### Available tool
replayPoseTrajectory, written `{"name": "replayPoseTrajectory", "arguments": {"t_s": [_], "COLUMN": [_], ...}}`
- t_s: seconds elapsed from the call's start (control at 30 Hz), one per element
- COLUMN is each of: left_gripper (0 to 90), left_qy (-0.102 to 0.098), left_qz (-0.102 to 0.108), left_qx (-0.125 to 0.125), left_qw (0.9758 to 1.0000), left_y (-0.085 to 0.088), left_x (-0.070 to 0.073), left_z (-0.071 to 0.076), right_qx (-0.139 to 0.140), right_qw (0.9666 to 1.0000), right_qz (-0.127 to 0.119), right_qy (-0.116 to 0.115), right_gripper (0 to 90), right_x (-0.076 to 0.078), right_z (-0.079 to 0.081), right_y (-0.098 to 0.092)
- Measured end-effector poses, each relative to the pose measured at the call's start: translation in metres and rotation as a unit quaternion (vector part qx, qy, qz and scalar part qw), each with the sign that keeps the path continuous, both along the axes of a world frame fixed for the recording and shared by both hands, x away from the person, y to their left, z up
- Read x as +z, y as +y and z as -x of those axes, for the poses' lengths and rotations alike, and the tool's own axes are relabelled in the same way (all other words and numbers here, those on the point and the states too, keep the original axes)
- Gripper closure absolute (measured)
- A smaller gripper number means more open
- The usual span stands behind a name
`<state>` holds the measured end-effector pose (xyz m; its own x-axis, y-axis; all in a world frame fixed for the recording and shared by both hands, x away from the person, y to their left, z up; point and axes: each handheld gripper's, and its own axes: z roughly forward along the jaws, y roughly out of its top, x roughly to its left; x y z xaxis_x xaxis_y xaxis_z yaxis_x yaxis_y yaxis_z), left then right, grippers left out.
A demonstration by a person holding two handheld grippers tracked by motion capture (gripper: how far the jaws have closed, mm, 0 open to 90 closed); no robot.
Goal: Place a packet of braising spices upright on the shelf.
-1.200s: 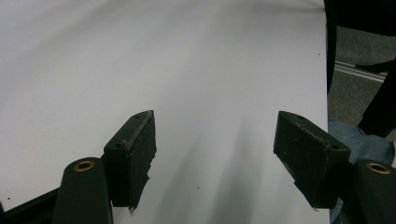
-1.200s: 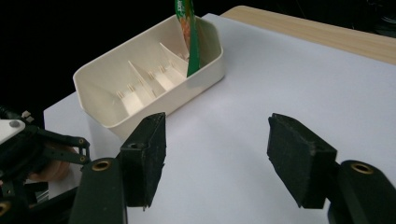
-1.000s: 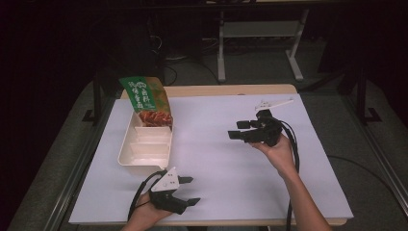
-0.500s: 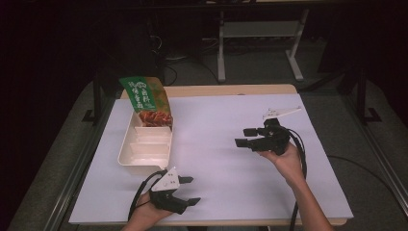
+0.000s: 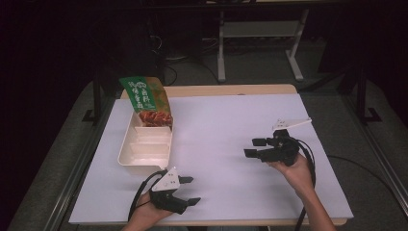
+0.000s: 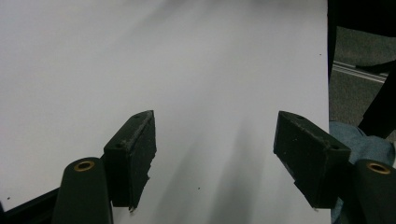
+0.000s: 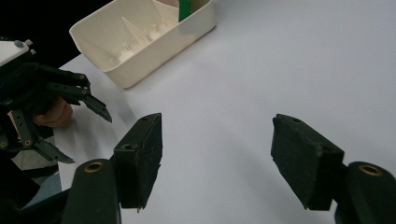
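A cream divided tray (image 5: pixel 144 150) lies on the left of the white table cover (image 5: pixel 226 115). A green and orange snack bag (image 5: pixel 146 98) leans in its far compartment, over reddish food. My left gripper (image 5: pixel 194 190) rests near the front edge, just in front of the tray, open with nothing between its jaws; in the left gripper view (image 6: pixel 215 149) bare white cover lies between them. My right gripper (image 5: pixel 250 147) hovers over the right half of the cover, pointing left toward the tray, open and empty (image 7: pixel 217 154). The right gripper view has the tray (image 7: pixel 140 60) and the left gripper (image 7: pixel 88 139) ahead.
The cover's right edge and dark floor lie close beside the left gripper's right jaw (image 6: pixel 327 46). A wooden table edge (image 5: pixel 216 90) runs along the far side. A white metal stand (image 5: pixel 260 33) is on the floor beyond the table.
The right gripper has moved toward the person and slightly right, sinking closer to the cover. The left gripper, tray and bag have stayed put.
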<state>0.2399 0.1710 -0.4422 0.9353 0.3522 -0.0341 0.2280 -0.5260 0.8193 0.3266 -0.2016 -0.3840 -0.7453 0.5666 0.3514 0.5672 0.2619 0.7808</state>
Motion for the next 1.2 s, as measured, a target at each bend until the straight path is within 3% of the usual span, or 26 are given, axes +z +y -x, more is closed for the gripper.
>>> {"name": "replayPoseTrajectory", "arguments": {"t_s": [0.77, 1.2], "left_gripper": [28.5, 28.4], "left_qy": [0.003, 0.008], "left_qz": [-0.005, -0.008], "left_qx": [0.004, 0.002], "left_qw": [1.0, 0.9999], "left_y": [-0.002, -0.003], "left_x": [-0.002, -0.004], "left_z": [0.0, -0.001], "right_qx": [-0.015, -0.018], "right_qw": [0.9997, 0.9997], "right_qz": [-0.004, 0.002], "right_qy": [0.018, 0.019], "right_gripper": [31.7, 30.0], "right_x": [-0.031, -0.045], "right_z": [0.023, 0.036], "right_y": [-0.022, -0.023]}}
